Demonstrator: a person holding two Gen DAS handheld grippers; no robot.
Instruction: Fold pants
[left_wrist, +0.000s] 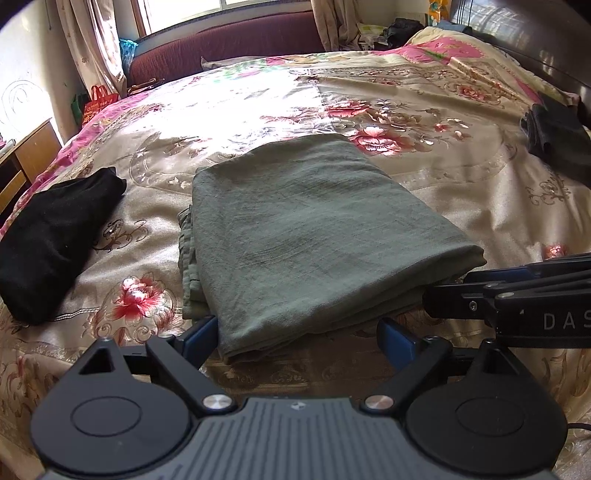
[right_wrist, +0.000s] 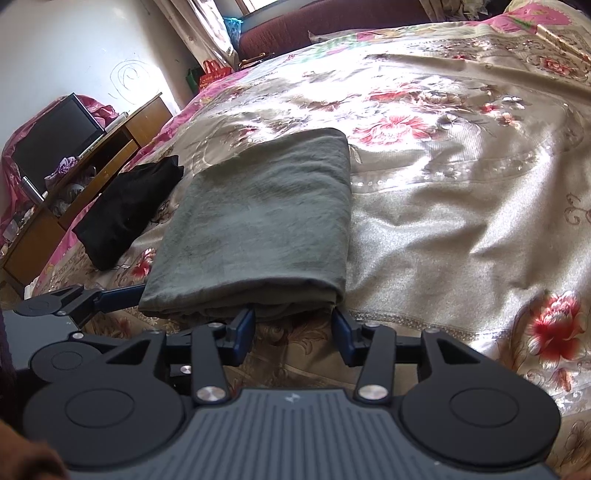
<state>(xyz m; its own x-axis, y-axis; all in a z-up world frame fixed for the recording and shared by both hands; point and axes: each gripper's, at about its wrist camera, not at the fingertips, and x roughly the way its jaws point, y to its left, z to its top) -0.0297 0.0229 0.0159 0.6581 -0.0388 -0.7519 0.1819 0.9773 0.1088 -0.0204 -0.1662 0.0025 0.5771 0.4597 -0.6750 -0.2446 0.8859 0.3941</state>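
Observation:
The green pants (left_wrist: 306, 229) lie folded into a thick rectangle on the flowered bedspread (left_wrist: 443, 177). My left gripper (left_wrist: 295, 328) is open and wide at the stack's near edge; its left blue fingertip (left_wrist: 205, 326) touches the cloth's left side. In the right wrist view the pants (right_wrist: 258, 218) end just ahead of my right gripper (right_wrist: 293, 317), which is open at their near right corner with nothing pinched. One blue finger of the left gripper (right_wrist: 122, 295) rests against the near left corner. The right gripper (left_wrist: 447, 288) comes in from the right, level with the stack's near right edge.
A black folded garment (left_wrist: 55, 236) lies left of the pants. Another dark garment (left_wrist: 557, 136) sits at the bed's far right. A wooden desk (right_wrist: 110, 147) with a dark screen (right_wrist: 55, 136) stands beside the bed on the left. A maroon couch (left_wrist: 221, 48) is beyond.

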